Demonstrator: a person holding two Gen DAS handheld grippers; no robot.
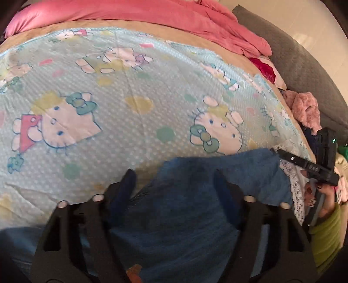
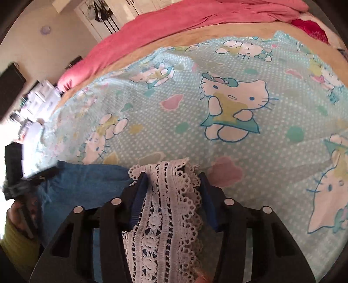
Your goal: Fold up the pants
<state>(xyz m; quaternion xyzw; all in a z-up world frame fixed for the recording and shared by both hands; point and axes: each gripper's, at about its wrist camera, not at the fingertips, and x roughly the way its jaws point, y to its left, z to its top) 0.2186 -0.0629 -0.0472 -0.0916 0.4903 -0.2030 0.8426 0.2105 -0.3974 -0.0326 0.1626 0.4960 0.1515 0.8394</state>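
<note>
Blue denim pants (image 1: 184, 217) with a white lace hem (image 2: 167, 206) lie at the near edge of a cartoon-cat bed sheet (image 1: 130, 98). My left gripper (image 1: 174, 178) points down at the bed, and bunched denim fills the wide gap between its fingers. In the right wrist view my right gripper (image 2: 173, 176) has the lace hem gathered between its pads, with the denim (image 2: 87, 185) spreading off to the left. The left wrist view shows the lace (image 1: 293, 185) beside a hand in a green sleeve (image 1: 324, 228) that holds the right tool.
A pink duvet (image 1: 174, 15) is heaped along the far side of the bed. A grey padded surface (image 1: 304, 65), a red cloth (image 1: 265, 67) and a fluffy pink item (image 1: 304, 106) lie at the right. The bed's left edge (image 2: 50, 122) borders cluttered furniture.
</note>
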